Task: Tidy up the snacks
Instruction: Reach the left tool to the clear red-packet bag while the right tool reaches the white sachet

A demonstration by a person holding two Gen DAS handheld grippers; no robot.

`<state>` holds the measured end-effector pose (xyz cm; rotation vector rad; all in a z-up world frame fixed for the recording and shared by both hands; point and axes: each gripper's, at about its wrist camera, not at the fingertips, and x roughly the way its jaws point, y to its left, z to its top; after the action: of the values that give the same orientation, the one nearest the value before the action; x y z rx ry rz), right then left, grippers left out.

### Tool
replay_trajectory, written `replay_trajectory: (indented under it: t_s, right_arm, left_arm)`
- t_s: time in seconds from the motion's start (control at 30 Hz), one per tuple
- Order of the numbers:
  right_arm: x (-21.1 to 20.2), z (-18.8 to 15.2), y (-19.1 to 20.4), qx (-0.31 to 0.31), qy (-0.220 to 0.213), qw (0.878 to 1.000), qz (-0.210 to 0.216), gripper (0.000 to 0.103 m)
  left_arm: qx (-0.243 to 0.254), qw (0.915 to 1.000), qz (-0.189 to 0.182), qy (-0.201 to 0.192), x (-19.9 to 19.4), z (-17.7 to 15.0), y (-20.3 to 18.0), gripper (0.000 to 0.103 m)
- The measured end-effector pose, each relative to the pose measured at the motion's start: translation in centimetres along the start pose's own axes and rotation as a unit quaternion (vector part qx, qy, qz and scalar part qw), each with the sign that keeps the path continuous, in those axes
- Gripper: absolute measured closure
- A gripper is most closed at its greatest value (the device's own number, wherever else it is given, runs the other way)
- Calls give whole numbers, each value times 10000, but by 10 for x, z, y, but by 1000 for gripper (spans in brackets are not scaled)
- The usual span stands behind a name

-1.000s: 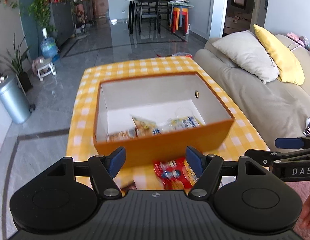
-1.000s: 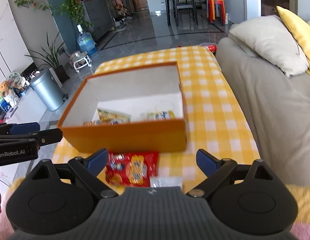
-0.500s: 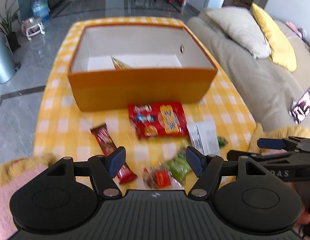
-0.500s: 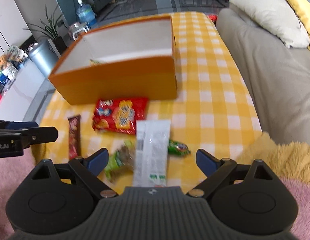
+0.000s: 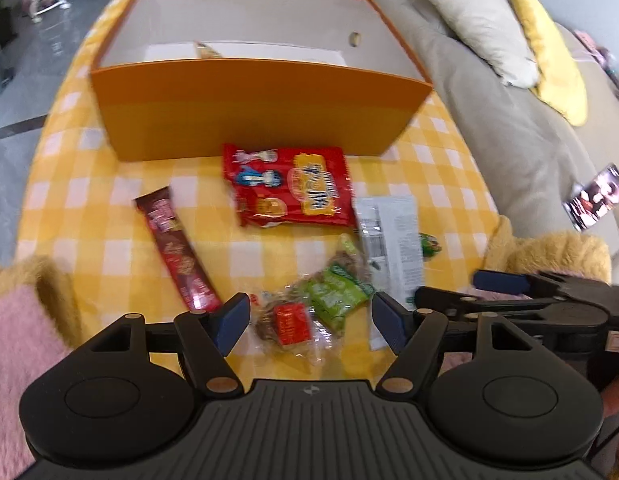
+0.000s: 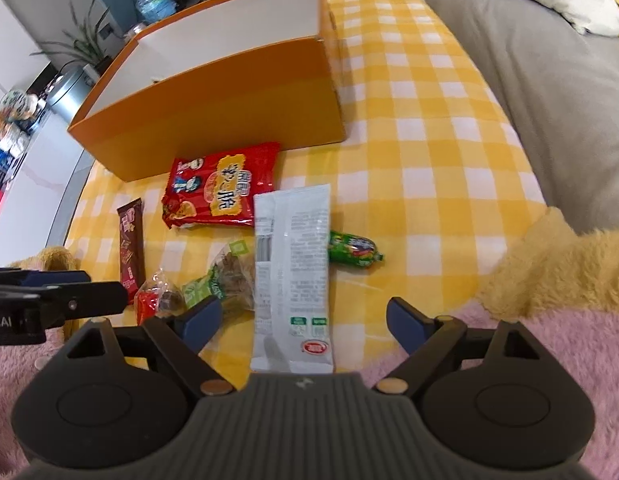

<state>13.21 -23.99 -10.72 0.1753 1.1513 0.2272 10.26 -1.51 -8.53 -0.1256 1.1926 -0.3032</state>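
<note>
The left tool (image 5: 310, 318) hangs with its jaws spread wide and holds nothing. Between its blue fingertips (image 5: 232, 317), lower down on the counter (image 6: 429, 168), lies a clear packet with a red label (image 5: 287, 324); the picture is smeared here, so I cannot tell whether the tips touch it. Just beyond it sits a green packet (image 5: 333, 292), partly tucked under the edge of the white packet (image 5: 391, 240).

The right tool (image 6: 303, 320) is likewise wide open and empty, poised over the near end of the white packet (image 6: 293, 272). That packet lies printed back up, its long axis running nearly straight away from the tool toward the orange box (image 6: 213, 108). A small green sausage (image 6: 355, 248) lies crosswise just beside its right edge.

The red snack bag (image 6: 221, 192) lies flat against the foot of the box's near wall, long axis across the view. To its left the brown bar (image 5: 175, 250) lies slantwise, its far end pointing toward the box (image 5: 261, 108).

The box stands open-topped on the yellow checked cloth; the corner of one packet (image 5: 207, 50) peeps over its near wall. A grey sofa (image 6: 549, 92) runs along the right of the counter.
</note>
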Motion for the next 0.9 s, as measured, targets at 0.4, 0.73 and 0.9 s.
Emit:
replay_trajectory:
  t_s: [0.4, 0.73, 0.9]
  right_arm:
    - [18, 2, 3, -102, 302, 9995, 71, 30]
    - [35, 3, 16, -419, 533, 9976, 109, 33]
    - [44, 1, 25, -712, 637, 9954, -66, 33]
  left_arm:
    - [1088, 9914, 420, 586, 39, 0, -10, 29]
    - [910, 9904, 627, 832, 60, 0, 1, 42]
    - [772, 9912, 608, 883, 66, 0, 6, 54]
